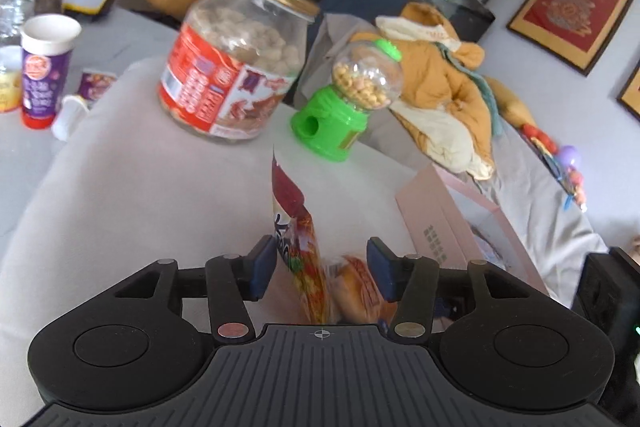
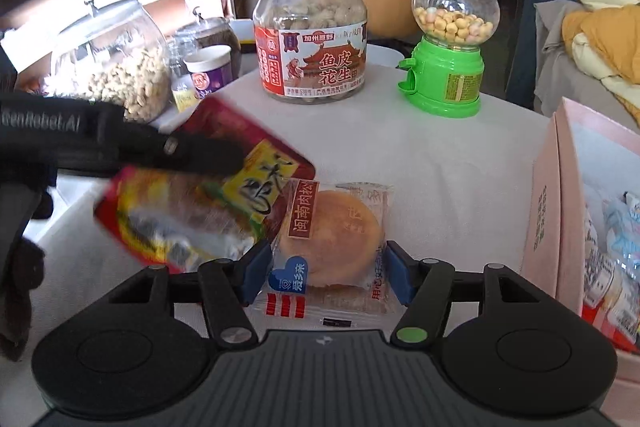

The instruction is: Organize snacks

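Presently, the red packet [image 2: 200,195] is off the surface [image 2: 440,167], tilted, with the left claw [image 2: 224,159] entering from the left of the right view and clamped on its upper edge. In the left view the same packet [image 1: 300,227] appears edge-on between the blue pads [image 1: 264,263], which stand visibly apart around it; its lower end is motion-blurred and hidden behind the claw body. Contact at the pads cannot be confirmed from that view alone.

The pastry [image 2: 332,243], in clear wrap with red print, lies flat on the surface just beside the packet, its left edge overlapped by it. The right claw [image 2: 326,275] has its pads spread, one on each side of the pastry, not pressing it. In the left view the pastry [image 1: 356,287] is only partly seen, blurred, behind the packet.

Further back stand the peanut jar [image 2: 312,39] with gold lid and the green dispenser [image 2: 448,43], near each other, both upright. The pink box [image 2: 548,203] sits at the right, cut off by the frame edge; wrapped items inside are indistinct. To the left, off the cloth, a glass jar [image 2: 116,67] of nuts and a purple cup [image 2: 210,71] are partly hidden by the left claw's arm.
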A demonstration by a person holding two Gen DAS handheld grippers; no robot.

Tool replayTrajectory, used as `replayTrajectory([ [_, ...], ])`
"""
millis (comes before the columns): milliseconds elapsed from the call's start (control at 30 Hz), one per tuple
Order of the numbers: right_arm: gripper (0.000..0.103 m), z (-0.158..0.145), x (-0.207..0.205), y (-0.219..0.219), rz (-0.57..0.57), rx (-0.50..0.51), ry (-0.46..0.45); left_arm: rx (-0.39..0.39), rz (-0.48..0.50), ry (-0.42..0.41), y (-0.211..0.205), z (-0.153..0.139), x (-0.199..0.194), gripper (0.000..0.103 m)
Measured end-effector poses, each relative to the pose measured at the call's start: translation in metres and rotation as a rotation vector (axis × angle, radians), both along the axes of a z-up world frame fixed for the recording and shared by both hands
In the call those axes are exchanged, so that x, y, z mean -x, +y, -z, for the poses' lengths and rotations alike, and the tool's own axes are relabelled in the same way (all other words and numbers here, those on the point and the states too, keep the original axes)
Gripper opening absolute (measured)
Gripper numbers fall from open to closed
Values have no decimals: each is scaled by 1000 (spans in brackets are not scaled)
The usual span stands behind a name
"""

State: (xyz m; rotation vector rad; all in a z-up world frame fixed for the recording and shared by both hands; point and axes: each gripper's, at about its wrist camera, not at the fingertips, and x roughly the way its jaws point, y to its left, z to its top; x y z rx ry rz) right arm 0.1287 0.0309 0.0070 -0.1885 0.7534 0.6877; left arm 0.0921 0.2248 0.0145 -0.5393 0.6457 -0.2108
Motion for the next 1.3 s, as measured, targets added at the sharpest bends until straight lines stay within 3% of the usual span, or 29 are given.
replayTrajectory([
  [100,63,2,2,-4,-3,-21,-5,-41,15,51,-14,12,-17,55],
  [167,63,4,6,-5,-7,-19,-34,-74,11,29,-20,14,-19,55],
  [267,64,5,10,-7,-6,-20,-48,-40,-22,41,-10,17,-18,42],
  [300,64,5,9,-9,-7,-28,-42,-30,-39,51,-7,20,-16,32],
  [433,66,5,7,-10,-7,-45,-29,34,-65,59,7,25,4,29],
  [533,65,5,9,-7,-7,-24,-40,-12,-95,53,5,15,22,28],
  [667,56,-3,14,-3,-28,13,-24,-114,-136,17,-6,-10,47,24],
  [767,54,-20,14,-10,-29,-44,30,-263,-179,0,-26,-36,59,24],
  [833,50,-39,15,-17,-8,-77,23,-295,-181,-27,-38,-53,65,24],
  [867,23,-50,17,-22,0,-93,9,-294,-176,-44,-44,-62,66,24],
  [900,17,-60,18,-27,2,-103,0,-295,-171,-64,-50,-72,69,24],
  [1033,17,-98,26,-52,16,-143,-36,-320,-153,-120,-77,-100,77,24],
  [1133,17,-99,31,-70,31,-137,-4,-374,-150,-134,-96,-106,82,24],
  [1200,25,-88,39,-80,27,-118,28,-394,-143,-131,-103,-102,90,24],
  [1267,63,-73,45,-86,28,-101,58,-390,-141,-103,-105,-89,96,24],
  [1300,70,-63,49,-88,30,-100,66,-391,-147,-82,-105,-81,98,24],
])
